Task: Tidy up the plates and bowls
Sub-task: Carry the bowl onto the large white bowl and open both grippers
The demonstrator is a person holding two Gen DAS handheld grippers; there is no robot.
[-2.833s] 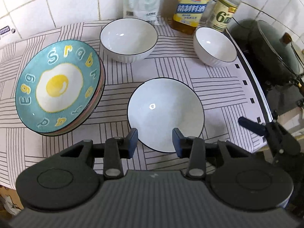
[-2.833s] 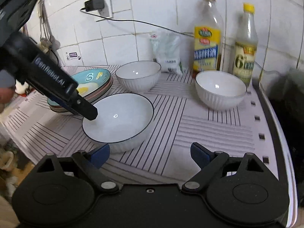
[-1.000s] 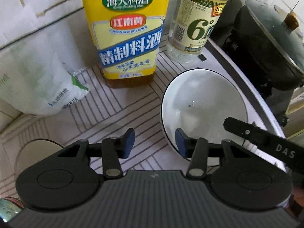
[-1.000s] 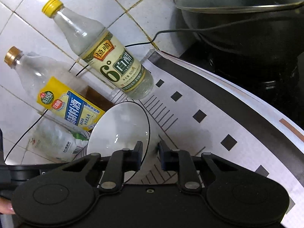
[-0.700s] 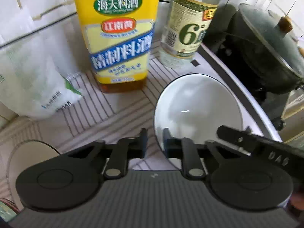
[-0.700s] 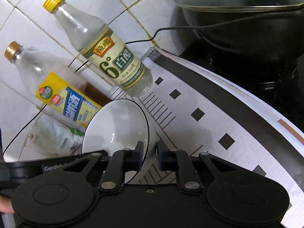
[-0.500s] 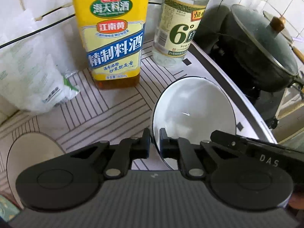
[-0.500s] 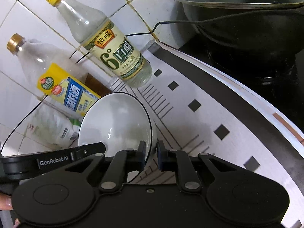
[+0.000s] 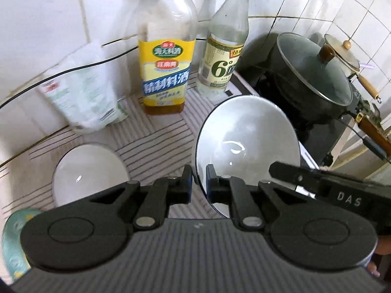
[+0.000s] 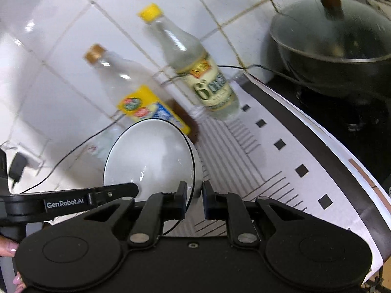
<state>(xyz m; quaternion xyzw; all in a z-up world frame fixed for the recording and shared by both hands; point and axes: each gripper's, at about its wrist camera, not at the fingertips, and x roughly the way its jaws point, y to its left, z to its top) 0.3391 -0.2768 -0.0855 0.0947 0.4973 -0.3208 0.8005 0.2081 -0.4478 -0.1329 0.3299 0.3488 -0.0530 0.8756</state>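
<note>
Bowl (image 9: pixel 246 146), white with a dark rim, hangs tilted above the striped mat (image 9: pixel 156 141), clear of it. Your left gripper (image 9: pixel 197 180) pinches its near rim on one side; your right gripper (image 10: pixel 194 195) pinches the opposite rim. A second white bowl (image 9: pixel 90 168) sits on the mat, left of the cooking-wine bottle (image 9: pixel 166 73) and vinegar bottle (image 9: pixel 224 56).

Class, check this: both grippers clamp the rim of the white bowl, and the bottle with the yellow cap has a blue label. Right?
Not quite. The yellow-capped bottle has a pale green label, as the left wrist view shows. Both the left gripper and right gripper do clamp the white bowl.
</note>
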